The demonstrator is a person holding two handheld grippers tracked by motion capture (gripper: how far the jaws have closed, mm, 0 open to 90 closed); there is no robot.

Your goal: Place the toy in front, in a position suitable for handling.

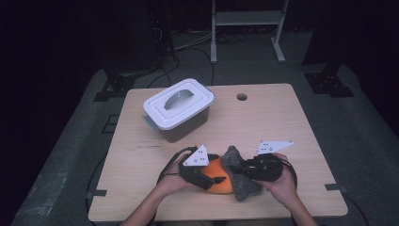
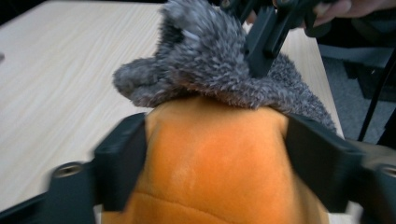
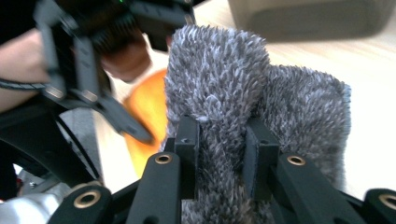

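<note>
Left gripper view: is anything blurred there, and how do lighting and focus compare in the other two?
Left gripper view: the near jaws are smeared, while the orange plush and grey fuzzy cloth stay fairly sharp. Right gripper view: the cloth pinched in the right gripper is crisp, the left gripper and box behind are soft. High view: dim, surroundings almost black, table evenly lit.

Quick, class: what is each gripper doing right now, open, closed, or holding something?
Left gripper: open, jaws either side of the orange plush.
Right gripper: closed on the grey furry cloth.

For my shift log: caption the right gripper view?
Right tool pinches grey fuzzy fabric covering an orange plush toy.
</note>
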